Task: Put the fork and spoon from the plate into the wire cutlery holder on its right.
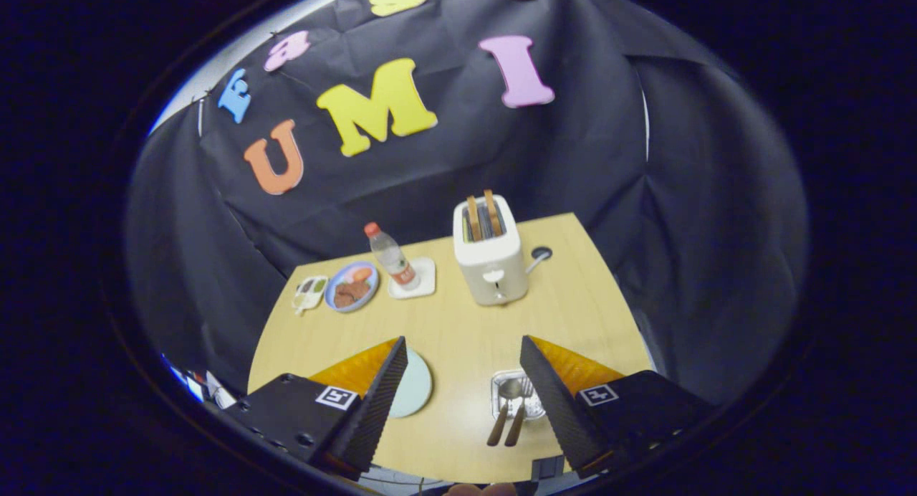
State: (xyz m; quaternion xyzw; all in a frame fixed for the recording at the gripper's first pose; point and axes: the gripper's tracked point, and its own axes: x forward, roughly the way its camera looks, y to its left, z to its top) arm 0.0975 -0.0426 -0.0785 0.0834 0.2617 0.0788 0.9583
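The claw (462, 381) hangs above the pale wooden bench (458, 324) with its two fingers spread wide and nothing between them. Partly hidden behind the left finger lies a pale mint-green round plate (414, 385). Just inside the right finger stands the silver wire cutlery holder (510, 396), its far side cut off by that finger; the wooden-handled fork (517, 418) and wooden-handled spoon (503, 410) lean in it side by side, handles tilted toward the camera. Beyond the fingers stands a white two-slot toaster (491, 252) with two brown slices upright in its slots. To its left, a clear plastic bottle with a red cap (391, 256) rests on a white square coaster (415, 281), then a blue-rimmed plate of food (352, 286), then a small white tray (309, 293).
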